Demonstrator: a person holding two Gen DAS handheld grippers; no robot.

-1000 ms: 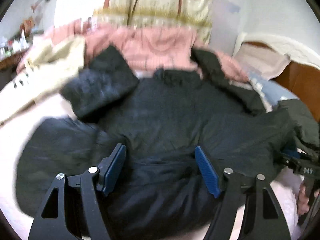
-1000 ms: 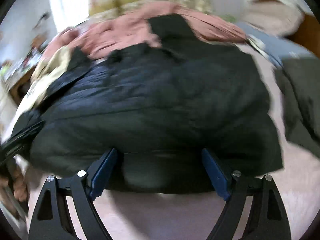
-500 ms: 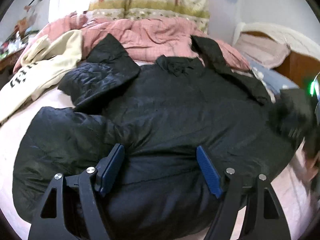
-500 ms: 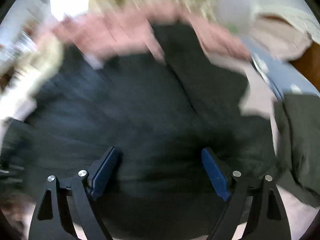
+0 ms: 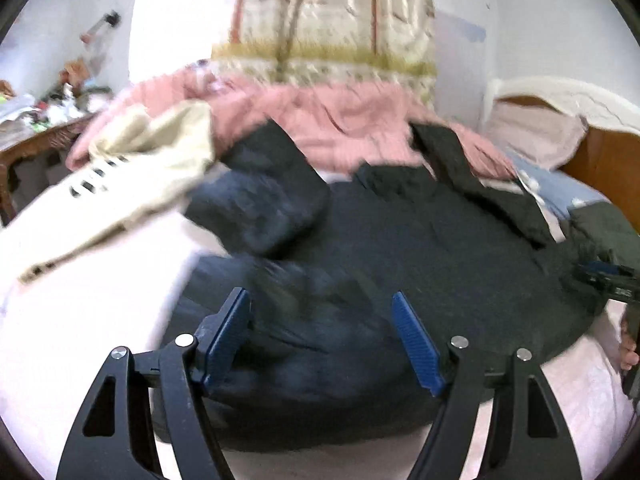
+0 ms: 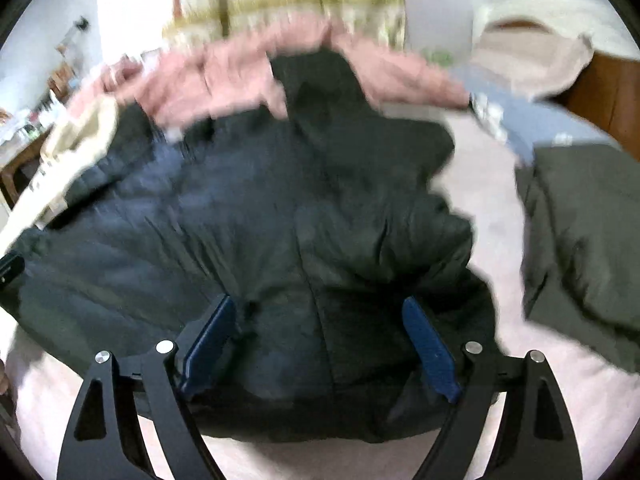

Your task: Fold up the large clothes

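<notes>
- While we hold both tools over the bed (image 5: pixel 80 320), the dark padded jacket (image 5: pixel 400 248) lies spread on it directly ahead of and below them, collar at the far side near the pink blanket (image 5: pixel 340 120), hem nearest us.
- Our left gripper (image 5: pixel 322 334) has its jaws spread wide above the jacket's near left part; we see fabric behind the blue pads but no pinch on it.
- Our right gripper (image 6: pixel 320 338) is likewise spread, hovering over the near right part of the hem, nothing clamped.
- From collar to hem, the jacket's long axis runs away from us, so each tool points roughly along it.
- One sleeve (image 5: pixel 260 208) is bent over the jacket's left side and sits nearer our left tool; the other sleeve (image 6: pixel 320 92) stretches to the far side, up onto the blanket, closer to our right.
- We judge the hem edge just under both tools to be the natural next grip, each hand taking its own side.
- Elsewhere on the bed, a cream garment (image 5: pixel 132 168) lies at the left and an olive one (image 6: pixel 580 232) at the right, both clear of the jacket's body.
</notes>
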